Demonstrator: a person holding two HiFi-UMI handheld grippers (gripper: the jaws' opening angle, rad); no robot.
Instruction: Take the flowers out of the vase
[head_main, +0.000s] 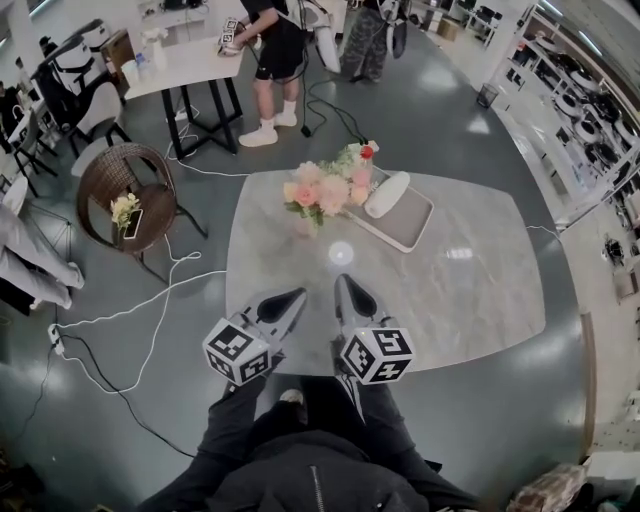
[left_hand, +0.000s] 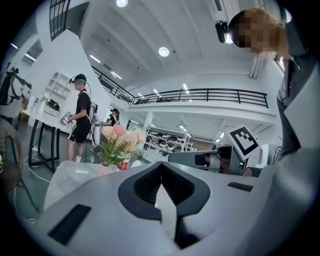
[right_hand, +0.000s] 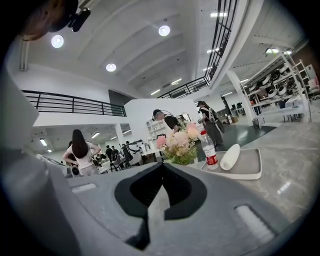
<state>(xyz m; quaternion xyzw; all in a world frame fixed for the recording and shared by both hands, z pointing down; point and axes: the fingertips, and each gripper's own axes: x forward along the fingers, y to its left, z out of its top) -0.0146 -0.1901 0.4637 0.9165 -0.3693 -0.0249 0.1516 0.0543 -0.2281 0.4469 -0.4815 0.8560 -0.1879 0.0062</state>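
Observation:
A bunch of pink, peach and white flowers (head_main: 322, 192) stands in a small pale vase (head_main: 308, 226) at the far side of the marble table (head_main: 470, 290). Both grippers hover side by side over the near edge, well short of the flowers. My left gripper (head_main: 292, 298) is shut with nothing in it, and my right gripper (head_main: 344, 284) is shut and empty too. The left gripper view has the flowers (left_hand: 118, 141) ahead to the left of the closed jaws (left_hand: 161, 167). In the right gripper view the flowers (right_hand: 180, 142) stand just above the closed jaws (right_hand: 161, 169).
Right of the flowers lies a grey tray (head_main: 408, 228) with a white tube-shaped vase (head_main: 386, 193) on its side, and a red-capped bottle (head_main: 366, 154) behind. A wicker chair (head_main: 115, 185) stands left of the table, cables cross the floor, and people (head_main: 275, 60) stand beyond.

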